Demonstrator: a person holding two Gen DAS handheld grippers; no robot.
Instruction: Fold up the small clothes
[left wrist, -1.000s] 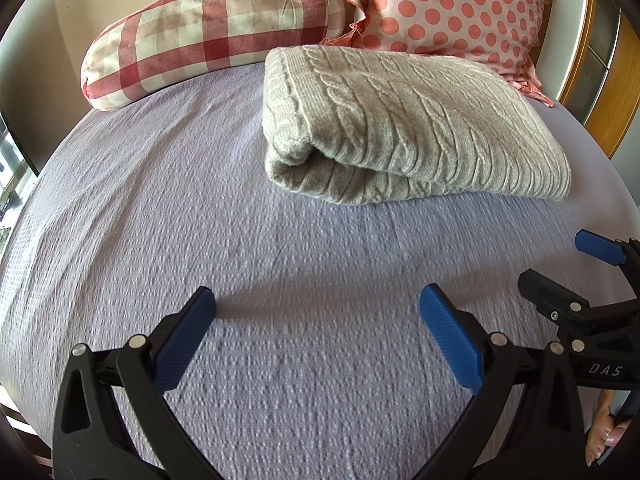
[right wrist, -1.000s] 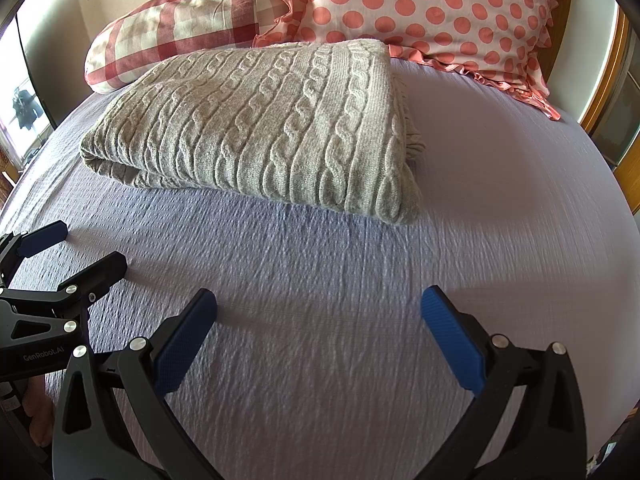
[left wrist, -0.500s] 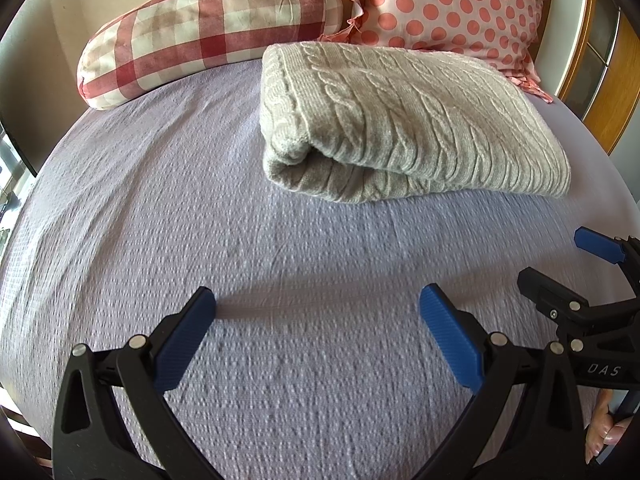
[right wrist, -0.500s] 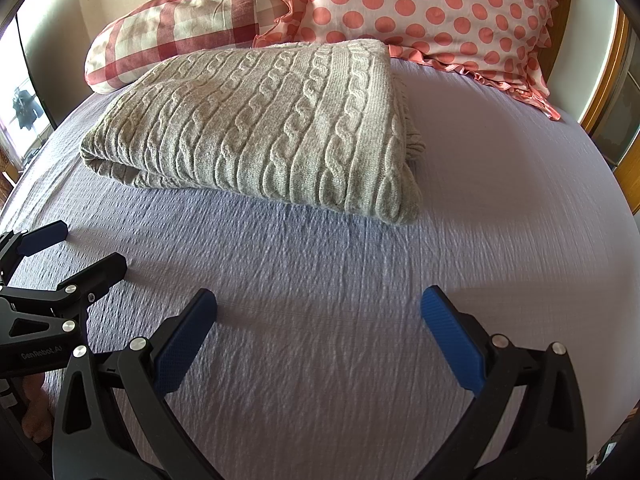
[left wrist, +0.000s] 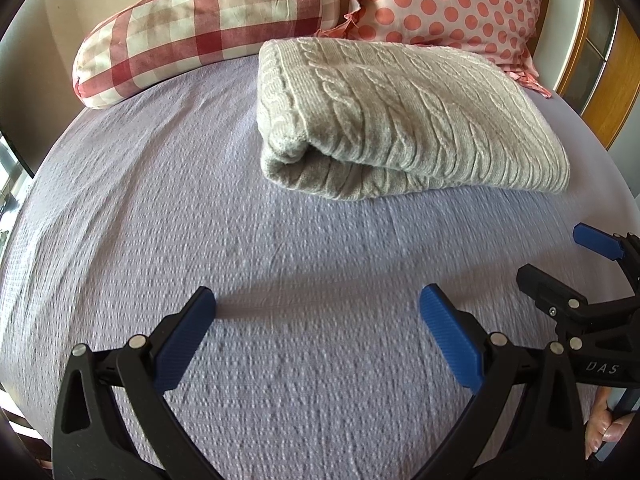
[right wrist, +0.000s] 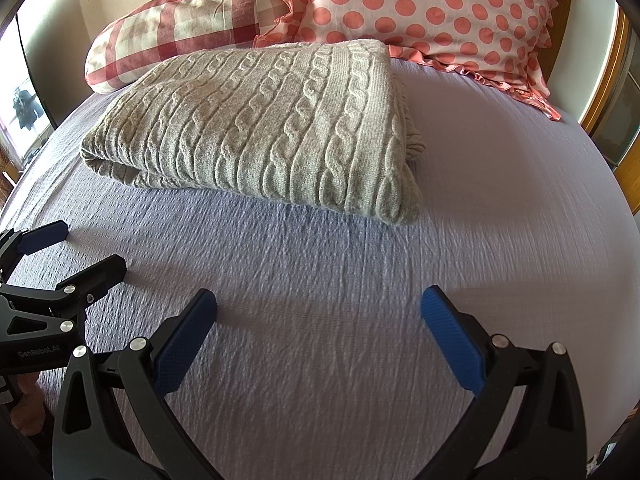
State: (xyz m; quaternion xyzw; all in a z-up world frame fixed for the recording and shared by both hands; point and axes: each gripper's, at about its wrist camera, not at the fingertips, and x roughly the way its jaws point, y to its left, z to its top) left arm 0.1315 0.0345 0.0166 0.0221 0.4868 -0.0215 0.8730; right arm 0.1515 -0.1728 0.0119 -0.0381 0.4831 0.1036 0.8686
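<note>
I see the sweater (right wrist: 256, 128) folded flat on the bed (right wrist: 500, 200), just before the pillows (right wrist: 432, 12), long axis running left-right, rolled fold facing me. My left gripper (left wrist: 316, 320) and right gripper (right wrist: 318, 320) hover near it, both spread wide, holding nothing.

Home bedroom; lilac-sheeted bed (right wrist: 500, 200), checked pillow (right wrist: 180, 28), polka-dot pillow (right wrist: 440, 8)

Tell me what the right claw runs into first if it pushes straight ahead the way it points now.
Most likely the folded grey knit sweater, at its near edge. The right claw is open and empty above the lilac bedsheet, with only bare sheet between. If it angles downward, which is hard to judge here, it would touch the sheet first.
</note>
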